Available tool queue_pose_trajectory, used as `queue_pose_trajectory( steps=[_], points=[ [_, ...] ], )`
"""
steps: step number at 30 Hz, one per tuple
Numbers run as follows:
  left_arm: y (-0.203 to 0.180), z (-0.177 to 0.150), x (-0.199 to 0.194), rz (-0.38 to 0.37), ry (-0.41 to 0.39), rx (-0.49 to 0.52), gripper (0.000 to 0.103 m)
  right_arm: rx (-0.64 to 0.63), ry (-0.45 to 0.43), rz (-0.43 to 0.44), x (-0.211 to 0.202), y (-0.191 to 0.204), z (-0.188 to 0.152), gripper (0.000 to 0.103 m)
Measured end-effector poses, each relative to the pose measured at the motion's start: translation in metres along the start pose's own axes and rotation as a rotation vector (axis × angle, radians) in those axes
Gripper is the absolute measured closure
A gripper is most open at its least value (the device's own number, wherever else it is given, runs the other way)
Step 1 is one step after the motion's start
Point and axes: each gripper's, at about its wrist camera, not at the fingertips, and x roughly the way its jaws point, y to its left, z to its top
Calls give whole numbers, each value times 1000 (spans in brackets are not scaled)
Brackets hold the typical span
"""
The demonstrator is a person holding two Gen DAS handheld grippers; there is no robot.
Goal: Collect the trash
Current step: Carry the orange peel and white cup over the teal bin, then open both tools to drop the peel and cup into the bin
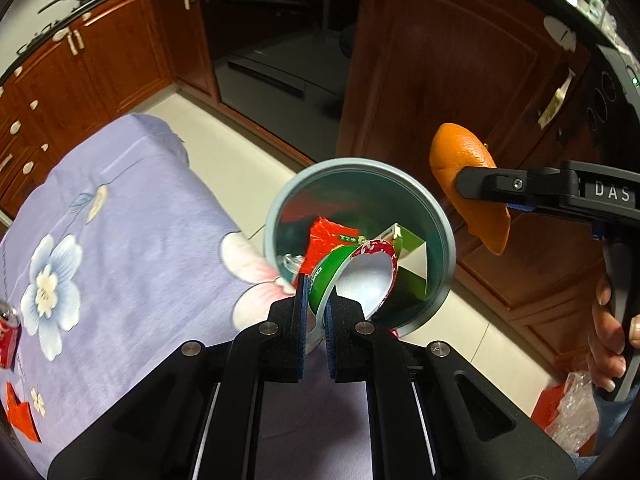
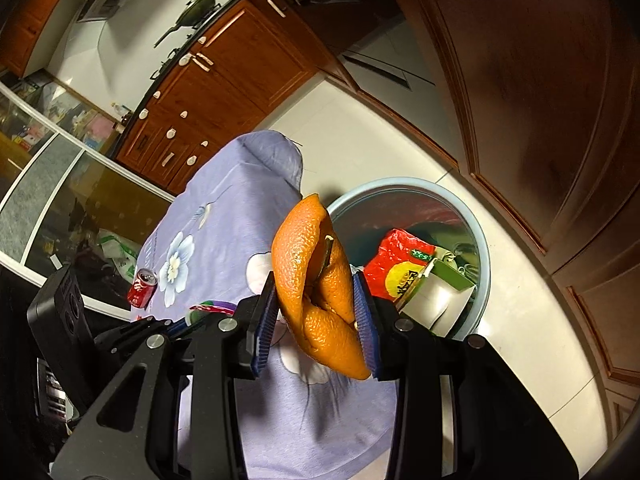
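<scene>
Orange peel (image 2: 320, 292), a big curled piece with pebbled skin, is clamped between the blue pads (image 2: 366, 320) of my right gripper (image 2: 316, 320); jaws partway apart, pressing the peel from both sides. That gripper points steeply down and forward, and in the left wrist view it comes in from the right edge, my bare hand (image 1: 610, 340) wrapped round its black handle. The peel's long axis runs along the fingers, pointed tip sticking out past them, lower end hanging below the pads; it sits in the air just beside the rim of the round pale-blue trash bin (image 1: 448, 232), not yet over the opening. My left gripper (image 1: 316, 312) tilts down steeply too, jaws nearly closed, pinching the thin wall of a green paper cup with a red patterned rim (image 1: 332, 276). The cup lies on its side, white mouth facing right and towards me, long axis roughly across the view, body over the bin's near rim. Inside the bin: a red crinkled snack bag (image 1: 330, 236) and a green-and-white carton (image 1: 412, 256). The bin stands on white floor tiles (image 1: 224, 152) against the lilac flowered tablecloth (image 1: 132, 220). A red soda can (image 2: 142, 283) lies on the cloth, well apart from both grippers.
</scene>
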Motion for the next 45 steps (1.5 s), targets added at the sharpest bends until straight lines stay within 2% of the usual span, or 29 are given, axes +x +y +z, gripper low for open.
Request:
queue_pose_trajectory(
  steps=[8,10,11,12,14,19,21,23,28,31,37,45],
  points=[
    [-14,13,36,-20,46,33,93,4,33,-25,12,-6,4,68],
    [-15,12,43,-17,62,37,81,10,37,-30,15,-8,6,68],
    [-14,11,45,-14,63,36,62,12,39,-32,17,-9,7,68],
    [-13,10,44,-3,52,35,50,14,43,-34,19,-11,7,68],
    [-10,8,44,12,40,33,48,16,54,-38,24,-11,8,68],
    [-1,5,47,-10,50,-13,45,7,76,-46,35,-7,9,68],
    [3,3,46,-11,52,-24,37,4,82,-52,38,-6,8,67],
    [7,0,44,-8,51,-33,31,4,93,-61,43,-5,9,61],
    [15,-5,39,-5,46,-58,21,9,86,-64,47,0,11,38],
    [19,-7,36,-5,41,-69,16,4,85,-66,48,4,12,31],
    [25,-12,23,-12,18,-85,11,12,89,-105,48,12,9,19],
    [30,-17,6,-23,-5,-103,10,15,68,-159,37,22,4,15]
  ],
)
